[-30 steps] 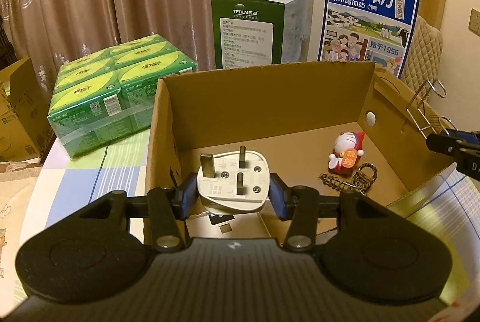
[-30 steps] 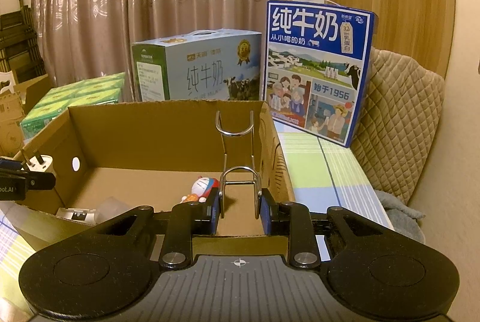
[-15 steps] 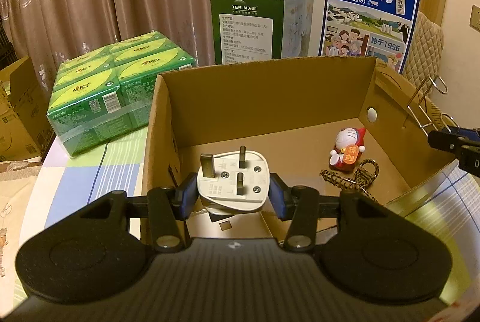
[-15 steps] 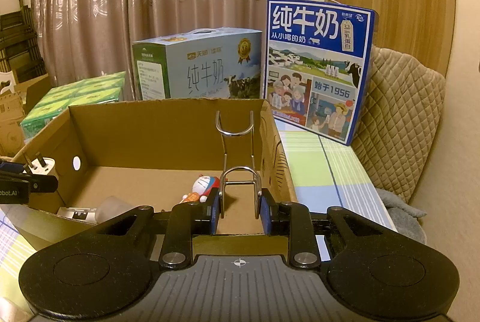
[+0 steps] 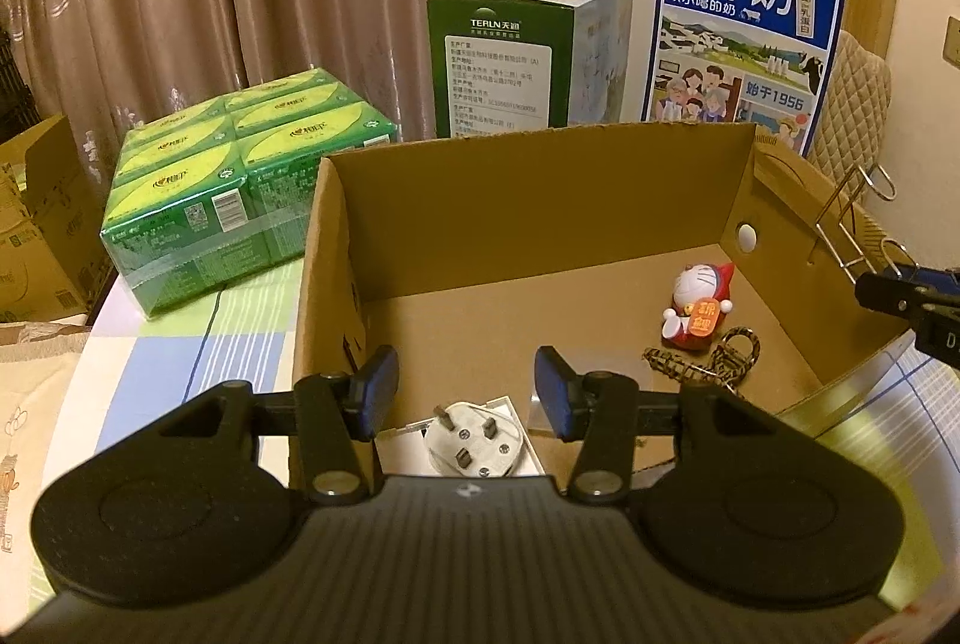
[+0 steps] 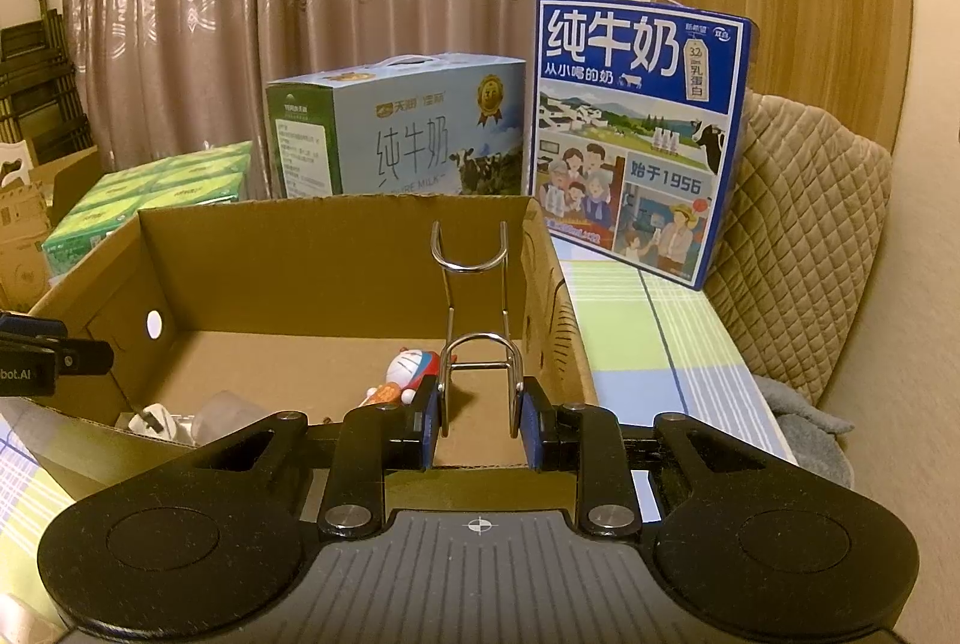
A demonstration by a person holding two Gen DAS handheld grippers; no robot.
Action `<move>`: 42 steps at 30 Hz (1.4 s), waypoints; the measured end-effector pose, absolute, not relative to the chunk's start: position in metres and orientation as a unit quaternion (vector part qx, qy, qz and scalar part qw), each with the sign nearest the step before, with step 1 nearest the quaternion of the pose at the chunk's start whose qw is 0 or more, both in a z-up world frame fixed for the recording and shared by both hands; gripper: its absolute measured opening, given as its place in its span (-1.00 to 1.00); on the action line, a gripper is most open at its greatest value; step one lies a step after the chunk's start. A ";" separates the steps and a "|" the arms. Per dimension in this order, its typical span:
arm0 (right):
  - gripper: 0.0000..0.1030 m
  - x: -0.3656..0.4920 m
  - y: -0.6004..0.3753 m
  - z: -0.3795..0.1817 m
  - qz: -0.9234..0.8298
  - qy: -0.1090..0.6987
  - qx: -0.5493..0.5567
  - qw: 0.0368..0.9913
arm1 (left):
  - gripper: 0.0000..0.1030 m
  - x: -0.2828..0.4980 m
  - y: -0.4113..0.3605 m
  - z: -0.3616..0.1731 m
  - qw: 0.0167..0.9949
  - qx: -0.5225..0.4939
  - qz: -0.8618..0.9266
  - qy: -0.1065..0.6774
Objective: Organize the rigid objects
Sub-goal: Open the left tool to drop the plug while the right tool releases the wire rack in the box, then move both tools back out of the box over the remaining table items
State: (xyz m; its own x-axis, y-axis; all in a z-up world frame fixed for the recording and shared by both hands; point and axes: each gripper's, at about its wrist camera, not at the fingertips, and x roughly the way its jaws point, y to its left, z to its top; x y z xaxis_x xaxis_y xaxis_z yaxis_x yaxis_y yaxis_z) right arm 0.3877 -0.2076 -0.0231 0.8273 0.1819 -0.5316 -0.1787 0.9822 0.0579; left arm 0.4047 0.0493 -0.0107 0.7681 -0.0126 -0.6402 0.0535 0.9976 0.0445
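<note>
My left gripper (image 5: 463, 377) stands open over the near left corner of the open cardboard box (image 5: 540, 188), nothing between its blue pads. Below it a white three-pin plug (image 5: 474, 443) lies pins-up on the box floor, on a flat white piece. My right gripper (image 6: 478, 419) is shut on the lower loop of a metal wire rack (image 6: 474, 308), held upright just inside the box's right wall. Also in the box are a small blue-and-red cat figure (image 5: 699, 305) and a leopard-print strap (image 5: 720, 359). The right wrist view shows the plug (image 6: 153, 419) at the near left.
Behind the box stand a green-and-blue milk carton (image 5: 528, 62) and a tall blue milk carton (image 5: 744, 38). A wrapped stack of green tissue packs (image 5: 240, 188) sits to the left. A quilted chair back (image 6: 804, 236) lines the table's right side; curtains hang behind.
My left gripper has opened and let go of the white plug, which has dropped to the box floor. The right gripper and its wire rack have stayed put.
</note>
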 end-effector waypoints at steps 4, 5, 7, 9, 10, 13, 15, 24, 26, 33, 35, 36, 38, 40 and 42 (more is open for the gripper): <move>-0.54 0.388 -0.208 -0.023 0.094 0.279 0.003 0.956 | -0.13 0.405 0.049 -0.011 0.939 0.030 -0.018 0.341; -0.54 0.387 -0.208 -0.024 0.094 0.279 0.003 0.956 | -0.13 0.404 0.049 -0.011 0.939 0.031 -0.018 0.341; -0.54 0.387 -0.207 -0.024 0.094 0.279 0.004 0.956 | -0.13 0.404 0.049 -0.011 0.940 0.031 -0.019 0.340; -0.54 0.387 -0.208 -0.025 0.094 0.279 0.004 0.956 | -0.13 0.404 0.048 -0.011 0.940 0.031 -0.019 0.340; -0.54 0.387 -0.208 -0.025 0.094 0.279 0.004 0.956 | -0.13 0.404 0.048 -0.011 0.940 0.031 -0.018 0.340; -0.54 0.387 -0.208 -0.025 0.094 0.279 0.005 0.956 | -0.13 0.404 0.048 -0.011 0.940 0.031 -0.018 0.340; -0.54 0.387 -0.208 -0.025 0.094 0.279 0.005 0.956 | -0.13 0.404 0.048 -0.011 0.940 0.030 -0.020 0.339; -0.54 0.387 -0.208 -0.025 0.091 0.278 0.008 0.956 | -0.13 0.404 0.048 -0.009 0.941 0.030 -0.020 0.338; -0.54 0.387 -0.208 -0.025 0.091 0.277 0.007 0.956 | -0.13 0.404 0.048 -0.008 0.941 0.030 -0.020 0.338; -0.51 0.387 -0.211 -0.024 0.092 0.266 0.014 0.959 | -0.13 0.404 0.049 -0.007 0.941 0.029 -0.021 0.337; -0.50 0.388 -0.211 -0.025 0.096 0.267 0.019 0.959 | -0.13 0.404 0.049 -0.007 0.941 0.029 -0.021 0.337; -0.50 0.387 -0.210 -0.024 0.098 0.267 0.018 0.959 | -0.13 0.404 0.049 -0.007 0.941 0.030 -0.022 0.337; -0.50 0.387 -0.209 -0.025 0.098 0.267 0.017 0.959 | -0.13 0.404 0.049 -0.007 0.941 0.030 -0.021 0.336; -0.50 0.387 -0.208 -0.025 0.098 0.267 0.017 0.959 | -0.13 0.404 0.049 -0.007 0.941 0.030 -0.021 0.335; -0.50 0.387 -0.209 -0.025 0.097 0.267 0.017 0.959 | -0.13 0.403 0.048 -0.006 0.942 0.030 -0.021 0.334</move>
